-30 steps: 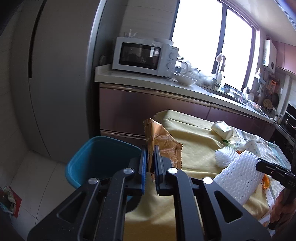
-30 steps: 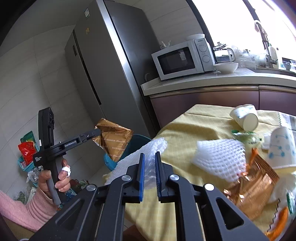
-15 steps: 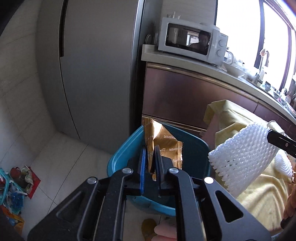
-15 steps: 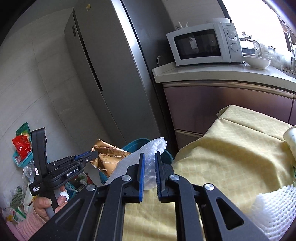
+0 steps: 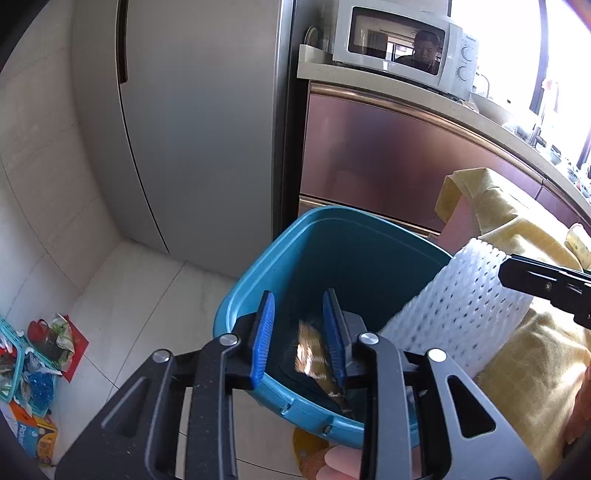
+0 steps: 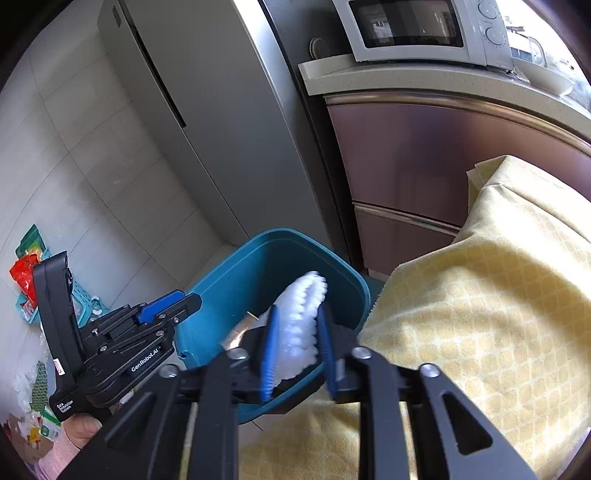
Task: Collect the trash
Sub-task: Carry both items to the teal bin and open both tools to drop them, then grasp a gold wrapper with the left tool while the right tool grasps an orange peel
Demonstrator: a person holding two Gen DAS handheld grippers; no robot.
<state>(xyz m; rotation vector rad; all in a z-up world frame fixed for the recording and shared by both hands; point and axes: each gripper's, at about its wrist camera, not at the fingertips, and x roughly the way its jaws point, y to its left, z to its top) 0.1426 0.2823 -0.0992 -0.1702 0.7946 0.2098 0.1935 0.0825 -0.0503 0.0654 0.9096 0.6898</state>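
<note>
Now both tongs have just been opening above the teal plastic bin (image 5: 280,266): left tongs (image 5: 301,332) apart, crinkled gold wrapper (image 5: 312,356) dropping inside; right tongs (image 6: 297,349) apart around the white foam net (image 6: 299,325), pads not pressing.

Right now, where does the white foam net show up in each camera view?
Left wrist: foam net at right, over the blue bin's far side, at the right tool's tip.
Right wrist: foam net low centre, between the tool's open jaws, over the bin.
Shared landmark: microwave.
</note>
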